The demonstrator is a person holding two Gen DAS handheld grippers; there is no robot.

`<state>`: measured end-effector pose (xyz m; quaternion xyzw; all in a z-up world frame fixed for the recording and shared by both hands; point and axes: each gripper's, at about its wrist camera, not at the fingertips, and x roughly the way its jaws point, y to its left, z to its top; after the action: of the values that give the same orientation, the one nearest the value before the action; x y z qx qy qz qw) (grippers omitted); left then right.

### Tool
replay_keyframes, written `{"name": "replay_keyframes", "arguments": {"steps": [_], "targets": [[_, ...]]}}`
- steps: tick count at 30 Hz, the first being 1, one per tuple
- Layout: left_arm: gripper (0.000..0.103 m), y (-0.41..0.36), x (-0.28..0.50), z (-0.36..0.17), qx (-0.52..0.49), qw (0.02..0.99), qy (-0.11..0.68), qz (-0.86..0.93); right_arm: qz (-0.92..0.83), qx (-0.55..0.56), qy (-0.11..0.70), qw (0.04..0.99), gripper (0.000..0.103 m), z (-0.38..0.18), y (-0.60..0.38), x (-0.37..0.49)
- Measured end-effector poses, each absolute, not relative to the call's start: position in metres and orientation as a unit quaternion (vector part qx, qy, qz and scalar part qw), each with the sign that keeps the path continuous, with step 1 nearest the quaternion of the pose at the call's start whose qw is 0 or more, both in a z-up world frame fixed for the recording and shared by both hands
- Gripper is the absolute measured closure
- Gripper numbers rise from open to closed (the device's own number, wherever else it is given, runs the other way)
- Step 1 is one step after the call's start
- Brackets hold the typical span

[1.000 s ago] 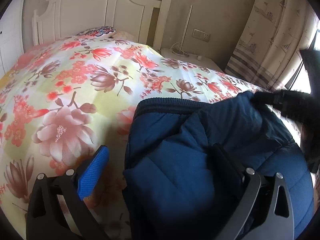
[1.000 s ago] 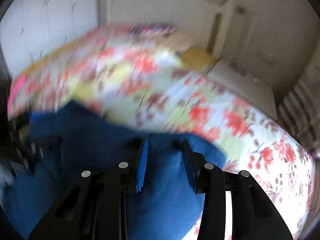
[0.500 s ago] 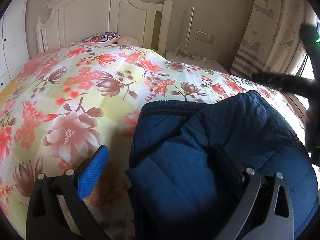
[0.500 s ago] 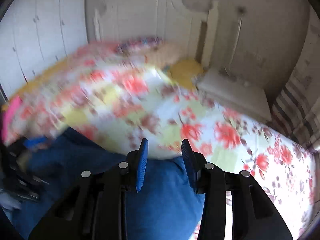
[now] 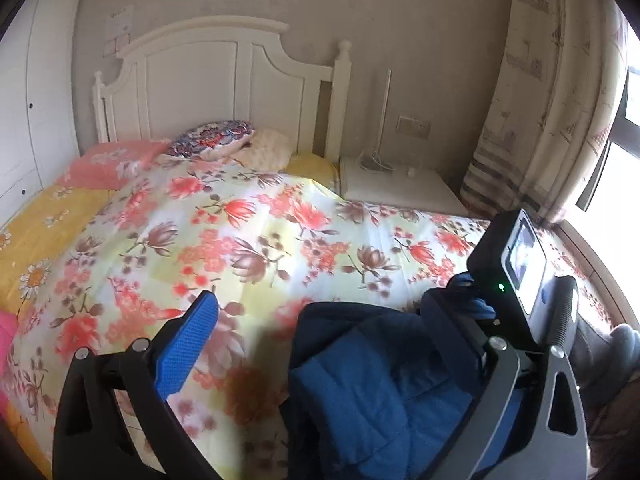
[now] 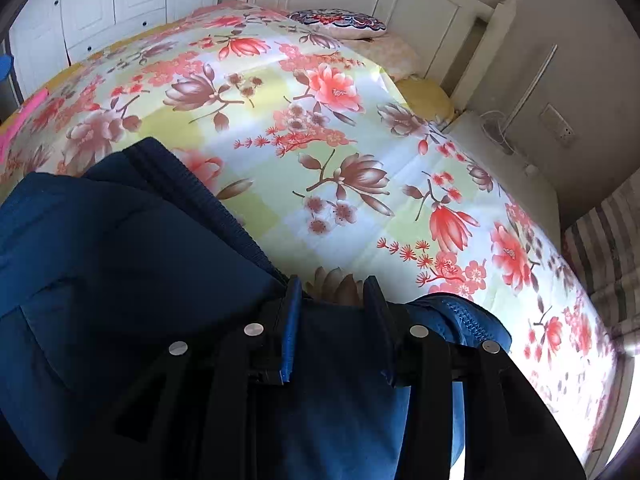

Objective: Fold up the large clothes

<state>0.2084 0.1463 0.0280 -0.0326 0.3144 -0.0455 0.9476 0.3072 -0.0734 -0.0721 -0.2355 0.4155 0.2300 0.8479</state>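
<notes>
Since the earlier frame, the left claw [image 5: 320,344] has been raised from the bed [image 5: 248,240]; it is spread wide, its right finger sunk in the jacket [image 5: 380,384], and the right claw [image 5: 516,280] is seen beyond. From the right wrist, the right claw [image 6: 330,312] is part-open, jacket [image 6: 120,260] fabric lying between and left of its fingers; a grip cannot be told.

Right claw [image 6: 330,294] grips navy jacket [image 6: 120,260] on floral bedspread [image 6: 320,140]

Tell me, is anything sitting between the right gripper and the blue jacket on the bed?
Nothing visible. The right gripper is already right over the blue jacket, with jacket fabric between its fingers, and only the bare floral bedspread lies beyond.
</notes>
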Motion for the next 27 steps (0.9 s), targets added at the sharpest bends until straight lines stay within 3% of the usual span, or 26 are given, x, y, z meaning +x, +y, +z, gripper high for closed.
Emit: {"name": "replay_keyframes", "arguments": {"steps": [5, 7, 9, 13, 17, 20, 23, 27], "targets": [[0.002, 0.134, 0.246, -0.060, 0.025, 0.903, 0.428, -0.024, 0.250, -0.182, 0.413, 0.857, 0.061, -0.067, -0.087, 0.310], [0.002, 0.151, 0.248, -0.077, -0.039, 0.904, 0.423, -0.054, 0.260, -0.139, 0.414, 0.861, 0.062, -0.058, -0.099, 0.314], [0.002, 0.163, 0.248, -0.081, -0.073, 0.899, 0.428, -0.065, 0.261, -0.103, 0.397, 0.874, 0.062, -0.045, -0.111, 0.313], [0.002, 0.151, 0.241, -0.076, -0.033, 0.909, 0.413, -0.044, 0.188, -0.048, 0.344, 0.919, 0.062, -0.020, -0.150, 0.309], [0.002, 0.158, 0.240, -0.081, -0.058, 0.906, 0.416, -0.055, 0.181, -0.020, 0.417, 0.890, 0.061, -0.072, -0.169, 0.334], [0.002, 0.161, 0.245, -0.083, -0.065, 0.904, 0.418, -0.059, 0.187, 0.001, 0.394, 0.900, 0.061, -0.073, -0.174, 0.328], [0.002, 0.161, 0.245, -0.083, -0.064, 0.905, 0.417, -0.059, 0.154, -0.048, 0.396, 0.904, 0.062, -0.054, -0.161, 0.316], [0.002, 0.158, 0.244, -0.082, -0.056, 0.907, 0.414, -0.053, 0.195, -0.074, 0.327, 0.922, 0.062, -0.011, -0.152, 0.254]]}}
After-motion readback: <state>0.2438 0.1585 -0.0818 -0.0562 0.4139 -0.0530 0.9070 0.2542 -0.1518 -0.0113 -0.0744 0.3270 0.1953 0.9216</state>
